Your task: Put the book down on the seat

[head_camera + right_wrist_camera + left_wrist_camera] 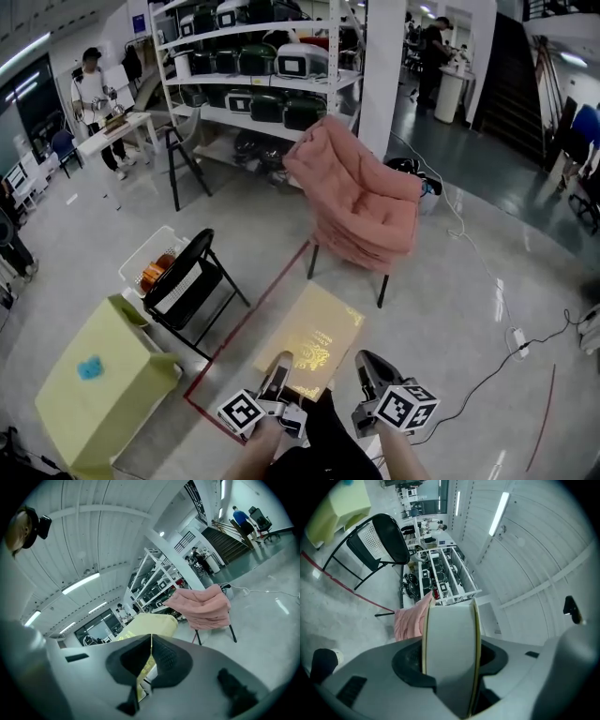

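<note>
I hold a pale yellow book (314, 339) with a gold pattern flat in front of me, above the floor. My left gripper (278, 367) is shut on its near left edge. In the left gripper view the thick white page block (450, 639) fills the gap of the left gripper (451, 665). My right gripper (367, 367) grips the near right edge. In the right gripper view the right gripper (149, 657) pinches a thin yellow cover edge, with the book (150, 626) stretching beyond. A pink padded chair (361, 202) (412, 618) (206, 606) stands beyond the book, its seat bare.
A black folding chair (187, 281), a white basket (155, 258) and a yellow-green box (98, 384) stand to the left. Red floor tape (253, 314) runs toward the pink chair. Shelving (253, 66) stands behind it. Cables (487, 272) trail at right. A person (94, 94) stands far left.
</note>
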Available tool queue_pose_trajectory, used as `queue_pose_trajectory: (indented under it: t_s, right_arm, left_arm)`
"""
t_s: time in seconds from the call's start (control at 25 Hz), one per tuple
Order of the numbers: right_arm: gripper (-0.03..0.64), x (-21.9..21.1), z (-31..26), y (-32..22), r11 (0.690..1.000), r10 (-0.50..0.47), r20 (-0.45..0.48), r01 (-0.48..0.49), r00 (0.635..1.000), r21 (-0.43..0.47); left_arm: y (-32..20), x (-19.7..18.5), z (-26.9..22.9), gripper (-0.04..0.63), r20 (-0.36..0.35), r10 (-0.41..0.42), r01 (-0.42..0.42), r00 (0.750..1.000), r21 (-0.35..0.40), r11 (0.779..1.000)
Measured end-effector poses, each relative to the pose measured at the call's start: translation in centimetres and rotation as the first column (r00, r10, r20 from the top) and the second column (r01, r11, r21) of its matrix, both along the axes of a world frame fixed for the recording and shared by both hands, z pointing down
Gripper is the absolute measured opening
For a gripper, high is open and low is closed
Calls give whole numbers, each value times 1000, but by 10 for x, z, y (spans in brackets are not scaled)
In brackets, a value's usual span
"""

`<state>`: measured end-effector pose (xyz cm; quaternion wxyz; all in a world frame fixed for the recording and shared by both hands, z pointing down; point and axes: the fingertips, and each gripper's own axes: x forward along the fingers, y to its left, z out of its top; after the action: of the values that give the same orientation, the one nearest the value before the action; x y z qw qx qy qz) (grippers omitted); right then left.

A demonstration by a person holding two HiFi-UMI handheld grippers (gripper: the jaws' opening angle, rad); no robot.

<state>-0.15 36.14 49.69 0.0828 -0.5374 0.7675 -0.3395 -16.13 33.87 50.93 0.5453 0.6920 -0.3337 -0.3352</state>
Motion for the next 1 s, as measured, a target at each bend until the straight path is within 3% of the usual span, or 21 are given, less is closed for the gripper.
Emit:
queue_pose_trajectory:
  t_s: [0.16, 0.24, 0.4, 0.72, 0.8, 0.92, 1.0]
  right_arm:
    - [14, 9, 2, -36, 1000, 0, -13, 0, 1000, 3]
    - [14, 12, 3, -59, 1000, -3, -9, 3, 1000, 5]
    - [14, 16, 0, -107, 1000, -16, 2, 16, 1000, 13]
    - [14, 24, -3, -204, 999, -39, 21, 38, 999, 12]
    - [14, 26, -1, -226, 999, -43, 28, 42, 999, 10]
    - [14, 29, 1, -254, 999, -49, 31, 49, 998, 4]
    - [14, 31, 1, -271, 999, -52, 31, 52, 998, 2]
  left_arm:
    - [-40, 4, 12, 230, 81, 7, -8, 997, 10, 1000]
    - [-63, 9, 13, 230, 73, 9, -9, 997, 6, 1000]
    - [-112, 13, 11, 230, 122, -2, 0, 992, 14, 1000]
    - [-203, 20, 0, 230, 81, -24, 23, 996, 17, 1000]
    - [-224, 21, 4, 230, 102, -25, 23, 994, 15, 1000]
    - [-253, 28, 0, 230, 56, -20, 19, 998, 23, 1000]
    - [-269, 27, 3, 230, 80, -23, 22, 997, 13, 1000]
